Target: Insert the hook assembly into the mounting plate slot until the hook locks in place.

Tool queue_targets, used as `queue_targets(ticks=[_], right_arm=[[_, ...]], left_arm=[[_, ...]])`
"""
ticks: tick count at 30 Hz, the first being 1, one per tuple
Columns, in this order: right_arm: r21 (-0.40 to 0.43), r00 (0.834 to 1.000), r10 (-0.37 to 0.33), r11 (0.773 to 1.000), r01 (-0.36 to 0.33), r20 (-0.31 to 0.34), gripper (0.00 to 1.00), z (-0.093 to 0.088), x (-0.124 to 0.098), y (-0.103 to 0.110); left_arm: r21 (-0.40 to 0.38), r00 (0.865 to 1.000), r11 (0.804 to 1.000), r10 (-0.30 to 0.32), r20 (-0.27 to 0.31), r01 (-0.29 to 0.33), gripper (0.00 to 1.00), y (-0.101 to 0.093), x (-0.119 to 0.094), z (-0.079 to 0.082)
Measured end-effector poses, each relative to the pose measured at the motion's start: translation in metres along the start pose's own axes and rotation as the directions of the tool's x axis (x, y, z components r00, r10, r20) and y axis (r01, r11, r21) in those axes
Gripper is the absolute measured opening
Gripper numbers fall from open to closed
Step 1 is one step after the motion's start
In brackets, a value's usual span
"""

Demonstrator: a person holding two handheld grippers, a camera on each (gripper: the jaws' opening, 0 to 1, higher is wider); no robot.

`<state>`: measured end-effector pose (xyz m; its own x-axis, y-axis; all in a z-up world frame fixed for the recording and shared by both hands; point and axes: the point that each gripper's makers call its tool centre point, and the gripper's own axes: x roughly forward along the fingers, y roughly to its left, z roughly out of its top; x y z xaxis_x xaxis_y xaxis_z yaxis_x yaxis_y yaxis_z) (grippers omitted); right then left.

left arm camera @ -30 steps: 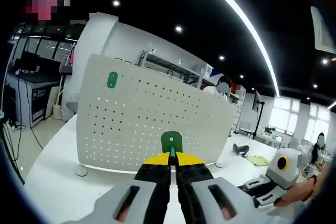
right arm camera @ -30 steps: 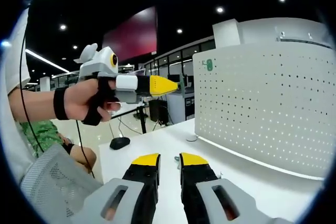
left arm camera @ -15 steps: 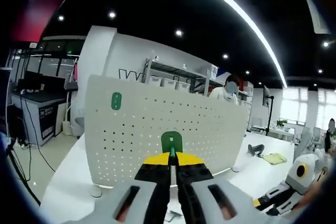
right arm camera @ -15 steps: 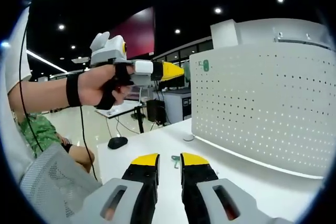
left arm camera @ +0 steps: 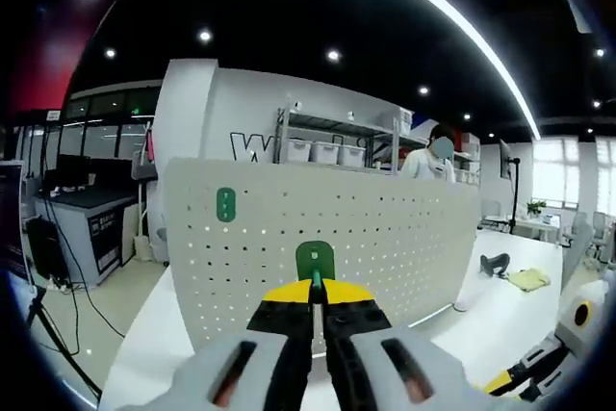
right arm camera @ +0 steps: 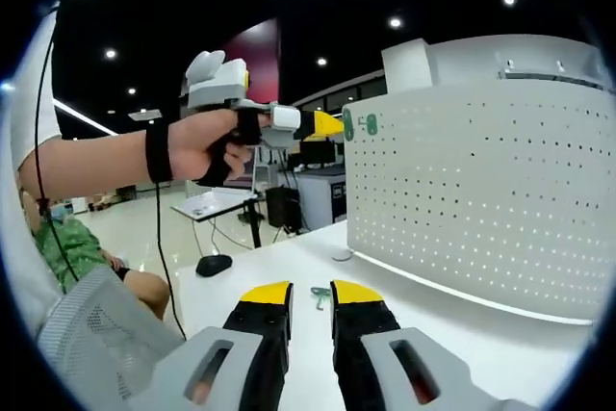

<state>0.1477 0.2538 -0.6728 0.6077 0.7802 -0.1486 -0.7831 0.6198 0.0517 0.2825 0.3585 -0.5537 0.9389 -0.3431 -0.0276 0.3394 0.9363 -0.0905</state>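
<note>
At far left of the right gripper view, a person's hand [right arm camera: 207, 141] carries the left hand-held gripper [right arm camera: 332, 124] up to the top corner of the white perforated mounting plate [right arm camera: 481, 190], which stands upright on the white bench [right arm camera: 289, 267]. Its yellow tips sit just beside a green hook [right arm camera: 371, 124] already seated on the plate. Seen from the left gripper view, that gripper's jaws are clenched on a green hook assembly [left arm camera: 315, 261], held edge-up and facing the plate's rows of holes, with the mounted hook up and to the left. Further right, low over the bench, the right hand-held gripper [right arm camera: 310, 297] hangs with its jaws slightly parted and nothing between them; a small green part [right arm camera: 320, 293] lies on the bench beyond its tips.

Judging from here, the main risk is misalignment: if the hook's prongs meet solid plate rather than holes, a push could tip the free-standing plate backward or twist the hook out of the jaws. Nothing steadies the plate.
</note>
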Motion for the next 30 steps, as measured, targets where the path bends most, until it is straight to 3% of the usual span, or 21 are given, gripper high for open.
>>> queue_targets(ticks=[7,15,30], right_arm=[[-0.01,1.0,-0.015,1.0,0.015,-0.005,0.14,0.0,-0.005,-0.003],[0.004,0.999,-0.042,0.999,0.042,-0.004,0.15,-0.002,-0.012,-0.011],[0.015,0.997,-0.076,0.997,0.077,-0.022,0.15,-0.008,-0.017,-0.02]], left_arm=[[0.043,0.999,0.998,0.037,0.014,-0.037,0.02,0.005,0.006,0.009],[0.042,0.998,0.997,0.066,0.01,-0.067,0.02,0.013,0.013,0.01],[0.122,0.994,0.987,0.102,0.027,-0.105,0.02,0.018,0.041,0.021]])
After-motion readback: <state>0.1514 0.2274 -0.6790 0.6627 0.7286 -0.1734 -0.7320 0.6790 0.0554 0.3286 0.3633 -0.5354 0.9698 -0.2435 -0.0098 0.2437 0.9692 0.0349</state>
